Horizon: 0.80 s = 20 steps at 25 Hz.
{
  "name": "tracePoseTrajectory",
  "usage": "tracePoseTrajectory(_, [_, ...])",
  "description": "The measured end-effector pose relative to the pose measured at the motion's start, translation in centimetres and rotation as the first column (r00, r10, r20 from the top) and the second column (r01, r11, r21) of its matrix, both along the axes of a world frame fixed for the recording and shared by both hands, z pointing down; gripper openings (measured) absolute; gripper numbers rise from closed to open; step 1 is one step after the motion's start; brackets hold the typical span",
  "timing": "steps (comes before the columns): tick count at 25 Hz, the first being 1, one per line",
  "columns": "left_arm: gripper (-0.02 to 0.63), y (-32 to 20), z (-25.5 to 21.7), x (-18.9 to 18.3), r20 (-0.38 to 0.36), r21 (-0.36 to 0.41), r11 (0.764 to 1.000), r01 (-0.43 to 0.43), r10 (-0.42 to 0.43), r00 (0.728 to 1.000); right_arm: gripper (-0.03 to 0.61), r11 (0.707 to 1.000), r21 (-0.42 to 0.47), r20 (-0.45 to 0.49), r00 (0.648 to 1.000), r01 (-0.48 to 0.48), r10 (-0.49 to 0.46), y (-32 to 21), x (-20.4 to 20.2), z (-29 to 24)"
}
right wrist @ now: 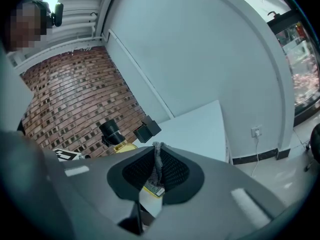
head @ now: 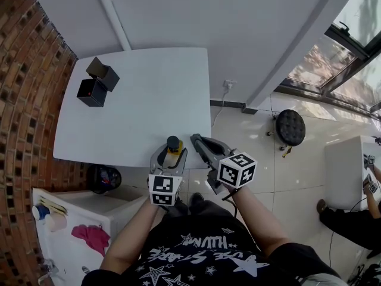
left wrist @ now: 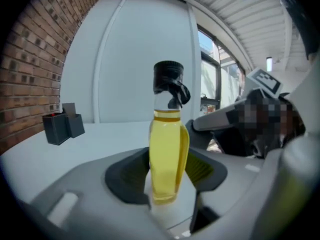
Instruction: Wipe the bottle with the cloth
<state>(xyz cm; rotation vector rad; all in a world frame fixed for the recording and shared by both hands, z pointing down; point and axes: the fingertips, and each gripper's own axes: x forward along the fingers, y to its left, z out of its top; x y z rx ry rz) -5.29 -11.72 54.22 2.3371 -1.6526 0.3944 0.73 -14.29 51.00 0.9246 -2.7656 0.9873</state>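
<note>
Left gripper (left wrist: 167, 176) clamped on upright bottle (left wrist: 167, 144); right gripper (right wrist: 157, 170), pinching grey cloth (right wrist: 158, 156), sits just beside bottle's right flank.

Looked like a bare lab or recording room, not a home. There was a plain white tabletop (head: 137, 100) by a brick wall (head: 30, 100) at 9 o'clock and a glossy tiled floor (head: 286, 177). Big windows (head: 351, 52) were at 2 o'clock. At 3 o'clock, another person (head: 357, 219) was beside a second white table (head: 345, 165) carrying marker-patterned gear (head: 370, 186).
</note>
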Motion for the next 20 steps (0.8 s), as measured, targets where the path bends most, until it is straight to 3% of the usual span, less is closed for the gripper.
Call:
tracePoseTrajectory(3, [0.212, 0.5, -0.2, 0.6, -0.013, 0.003, 0.99, -0.14, 0.14, 0.99, 0.037, 1.0, 0.011, -0.004, 1.0, 0.015, -0.015, 0.2, -0.3, -0.5])
tracePoseTrajectory(6, [0.212, 0.6, -0.2, 0.7, -0.008, 0.016, 0.973, -0.228, 0.229, 0.973, 0.037, 1.0, 0.017, -0.008, 1.0, 0.006, -0.006, 0.3, -0.1, -0.7])
tracePoseTrajectory(13, [0.21, 0.7, -0.5, 0.9, -0.036, 0.012, 0.935, -0.355, 0.355, 0.934, 0.037, 1.0, 0.006, -0.008, 1.0, -0.025, 0.025, 0.7, -0.1, -0.7])
tracePoseTrajectory(20, [0.21, 1.0, -0.3, 1.0, -0.027, 0.021, 0.88, -0.474, 0.474, 0.88, 0.037, 0.999, -0.002, 0.009, 0.999, -0.033, 0.033, 1.0, -1.1, -1.0])
